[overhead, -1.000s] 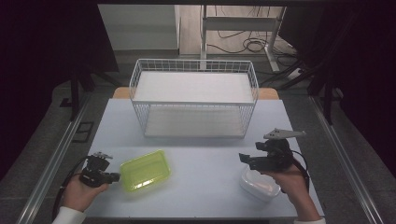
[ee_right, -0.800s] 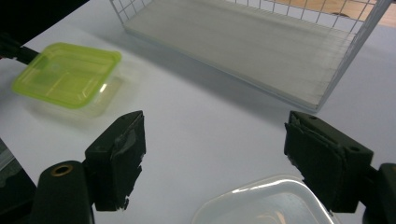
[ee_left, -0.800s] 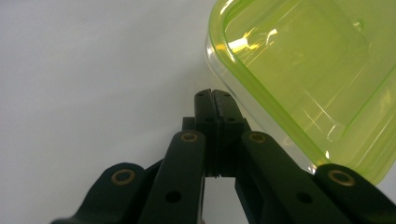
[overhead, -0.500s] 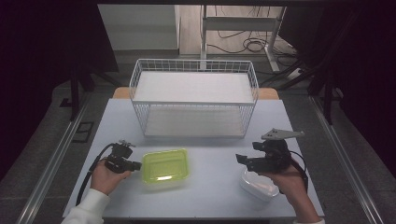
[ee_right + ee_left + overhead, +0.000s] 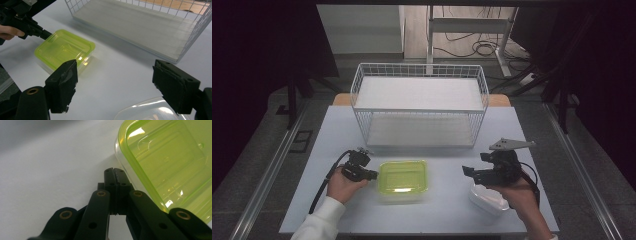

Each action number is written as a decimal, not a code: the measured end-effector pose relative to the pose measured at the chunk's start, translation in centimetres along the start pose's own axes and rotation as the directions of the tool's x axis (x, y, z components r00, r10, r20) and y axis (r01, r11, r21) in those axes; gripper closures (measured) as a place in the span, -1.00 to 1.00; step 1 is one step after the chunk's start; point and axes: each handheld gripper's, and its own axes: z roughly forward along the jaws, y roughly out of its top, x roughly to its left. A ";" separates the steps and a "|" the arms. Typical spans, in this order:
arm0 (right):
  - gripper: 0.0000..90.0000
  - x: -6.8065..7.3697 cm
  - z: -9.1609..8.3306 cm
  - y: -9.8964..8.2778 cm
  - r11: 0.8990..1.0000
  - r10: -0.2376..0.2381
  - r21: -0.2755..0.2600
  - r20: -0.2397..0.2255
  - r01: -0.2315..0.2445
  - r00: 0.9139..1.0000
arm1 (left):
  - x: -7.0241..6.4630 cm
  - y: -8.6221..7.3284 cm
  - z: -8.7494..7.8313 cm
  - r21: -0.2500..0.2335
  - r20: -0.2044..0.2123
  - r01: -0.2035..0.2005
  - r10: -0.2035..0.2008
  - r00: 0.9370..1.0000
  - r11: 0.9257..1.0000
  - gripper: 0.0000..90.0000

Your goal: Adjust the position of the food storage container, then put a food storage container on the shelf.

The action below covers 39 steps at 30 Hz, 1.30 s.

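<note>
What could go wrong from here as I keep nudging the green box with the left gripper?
1. The left gripper is shut and sits at the green box's side, not gripping it, so the box may spin or slip off line.
2. The open right gripper hangs over the clear tub; lowering it could knock the tub toward the near table edge.

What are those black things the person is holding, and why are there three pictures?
A person sits at a table with black tongs in each hand. One picture looks down from above. The other two come from little cameras riding on the tongs. On the table stand a white wire basket, a box with a green lid, and a clear box under the right hand. The left tongs are shut, with nothing between them, right at the green lid's edge; their own camera shows the lid very close. The right tongs are open and hold nothing.
</note>
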 end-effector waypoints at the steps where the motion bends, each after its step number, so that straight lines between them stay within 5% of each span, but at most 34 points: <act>1: -0.55 0.0 0.0 0.0 1.000 0.001 0.000 0.000 -0.001 1.000 | 0.0 0.0 -0.1 -0.008 -0.010 0.004 -0.004 1.000 1.000 1.00; 9: -0.56 0.6 0.4 -0.1 1.000 0.025 -0.011 -0.015 -0.025 1.000 | 0.8 -1.1 -2.3 -0.104 -0.009 0.032 -0.033 0.999 0.994 0.96; 10: -0.56 0.9 0.6 -0.1 0.999 0.034 -0.017 -0.031 -0.035 0.999 | 1.0 -1.3 -2.9 -0.131 0.004 0.042 -0.042 0.999 0.991 0.79; 11: -0.56 1.1 0.7 -0.1 0.999 0.037 -0.027 -0.046 -0.038 0.998 | 1.0 -1.6 -3.9 -0.191 0.000 0.080 -0.082 0.997 0.978 0.61; 13: -0.56 1.4 0.8 -0.1 0.998 0.045 -0.036 -0.063 -0.048 0.997 | 0.9 -1.7 -4.4 -0.208 -0.005 0.088 -0.091 0.996 0.974 0.44; 17: -0.56 2.9 1.8 -0.1 0.996 0.081 -0.039 -0.096 -0.085 0.992 | 0.6 -1.8 -5.4 -0.228 0.050 0.114 -0.105 0.993 0.967 -0.16; 27: -0.55 4.9 4.0 0.4 0.996 0.091 0.002 -0.092 -0.092 0.992 | 1.1 -2.4 -6.7 -0.258 0.171 0.189 -0.148 0.974 0.948 -0.41; 29: -0.54 5.2 4.7 0.6 0.994 0.105 0.004 -0.104 -0.105 0.989 | 1.3 -2.7 -6.7 -0.256 0.202 0.214 -0.165 0.965 0.943 -0.45; 39: -0.49 5.6 6.5 0.7 0.990 0.142 0.044 -0.111 -0.138 0.984 | 1.4 -2.8 -6.3 -0.258 0.245 0.246 -0.183 0.952 0.934 -0.46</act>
